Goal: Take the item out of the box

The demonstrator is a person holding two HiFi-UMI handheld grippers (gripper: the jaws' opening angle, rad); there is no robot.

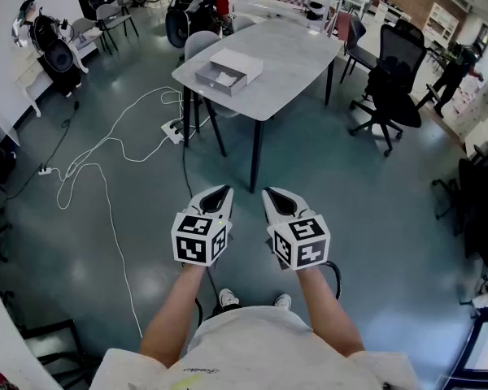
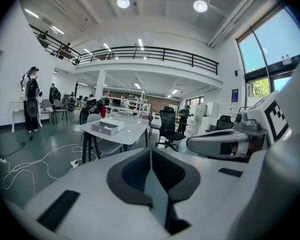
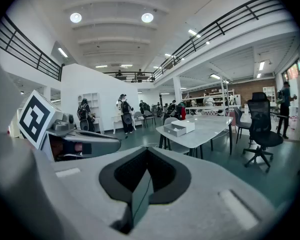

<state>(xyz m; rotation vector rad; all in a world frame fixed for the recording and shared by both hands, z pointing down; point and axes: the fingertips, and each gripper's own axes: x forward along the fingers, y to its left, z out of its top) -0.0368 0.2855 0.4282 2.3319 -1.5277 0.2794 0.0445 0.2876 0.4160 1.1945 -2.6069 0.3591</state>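
Note:
A flat white box (image 1: 227,70) lies on the near end of a grey table (image 1: 286,63), its drawer part slid out toward me; what is inside cannot be made out. The same box shows far off in the left gripper view (image 2: 107,126) and the right gripper view (image 3: 179,128). My left gripper (image 1: 220,194) and right gripper (image 1: 274,196) are held side by side over the floor, well short of the table. Both are shut with nothing between the jaws.
A white cable (image 1: 106,165) snakes across the green floor left of the table, by a power strip (image 1: 176,128). A black office chair (image 1: 388,92) stands right of the table, a grey chair (image 1: 199,43) at its left. Desks and shelving line the back.

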